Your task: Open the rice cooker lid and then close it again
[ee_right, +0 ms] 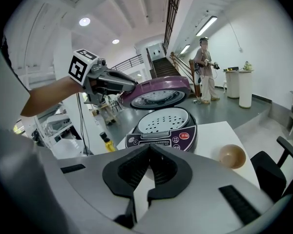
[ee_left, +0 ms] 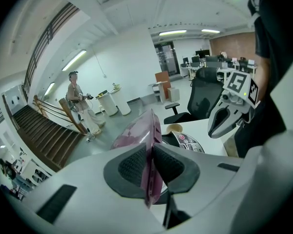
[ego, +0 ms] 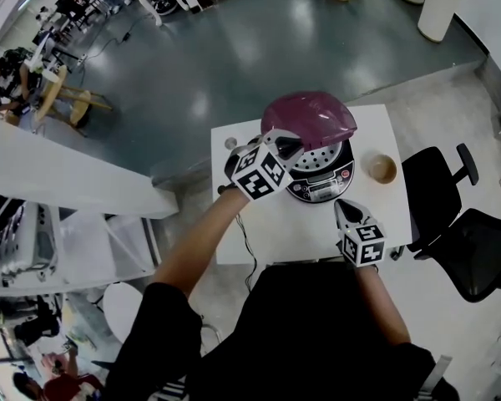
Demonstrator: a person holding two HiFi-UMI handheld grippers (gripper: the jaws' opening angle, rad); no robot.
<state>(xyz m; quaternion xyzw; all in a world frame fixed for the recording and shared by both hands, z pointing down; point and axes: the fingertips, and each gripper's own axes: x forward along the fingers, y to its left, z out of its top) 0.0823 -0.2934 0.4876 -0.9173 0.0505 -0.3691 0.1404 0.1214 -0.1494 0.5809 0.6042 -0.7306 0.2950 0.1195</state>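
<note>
A rice cooker (ego: 321, 178) is shown with its lid (ego: 309, 117) held half open by the rim.
Nearest, the right gripper (ee_right: 146, 172) is held empty, jaws pressed together, over the white table (ego: 234, 232). Beyond it, the purple lid's edge is pinched by the left gripper (ee_left: 151, 167). The lid's swing seems to be the step in hand; next, the hinge's arc must be followed. The hinge is hidden behind the lid, and whether the lid is rising or falling cannot be told.

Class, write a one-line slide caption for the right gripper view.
Left gripper holds the purple lid raised above the rice cooker; right gripper, shut and empty, points at it.
</note>
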